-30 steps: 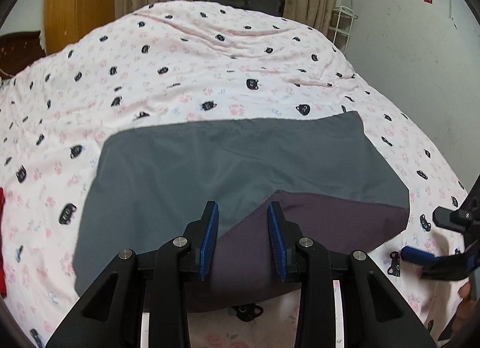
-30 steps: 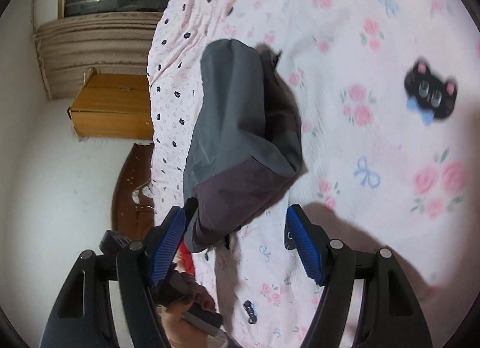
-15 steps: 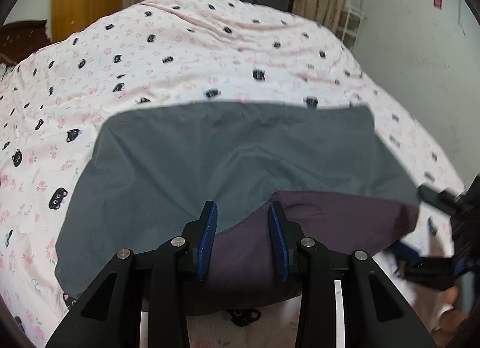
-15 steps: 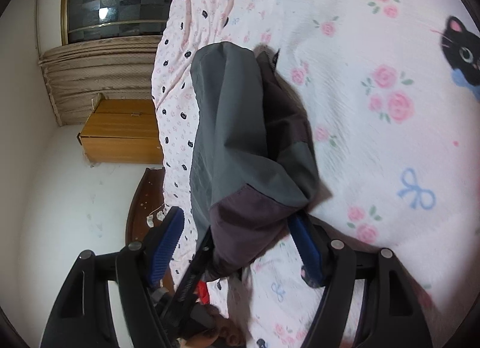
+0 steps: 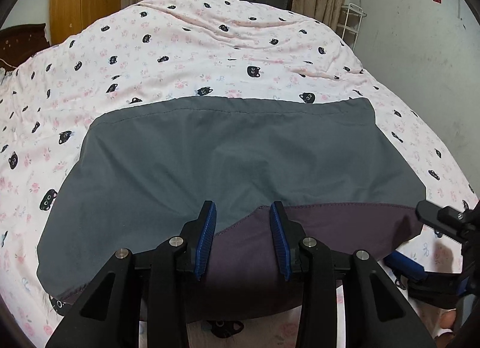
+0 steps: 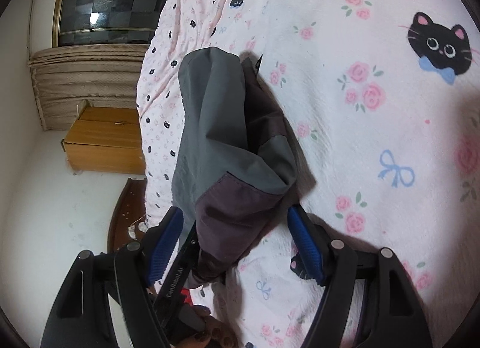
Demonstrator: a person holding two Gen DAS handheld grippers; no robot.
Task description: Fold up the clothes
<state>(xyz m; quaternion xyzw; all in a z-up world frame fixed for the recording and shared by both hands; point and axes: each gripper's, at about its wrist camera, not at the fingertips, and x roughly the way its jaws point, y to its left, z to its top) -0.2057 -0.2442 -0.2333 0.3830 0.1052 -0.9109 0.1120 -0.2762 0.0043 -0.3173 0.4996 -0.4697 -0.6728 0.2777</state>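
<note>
From the left wrist, the grey garment (image 5: 228, 161) is now lying larger and closer on the cat-print bedspread (image 5: 180, 47), so the near purple band (image 5: 330, 222) is coming within reach. The left gripper (image 5: 242, 238) is hovering narrowly parted, gripping nothing.

From the right wrist, the right gripper (image 6: 237, 246) is gaping wide around the garment's smooth, thin-looking purple corner (image 6: 234, 213), unpinched.

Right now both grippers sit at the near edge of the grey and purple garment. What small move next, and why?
Probably close the right gripper on the purple corner. Its pads straddle that corner without pressing it, and the left gripper stands open over the purple hem, so nothing is gripped for a fold.
</note>
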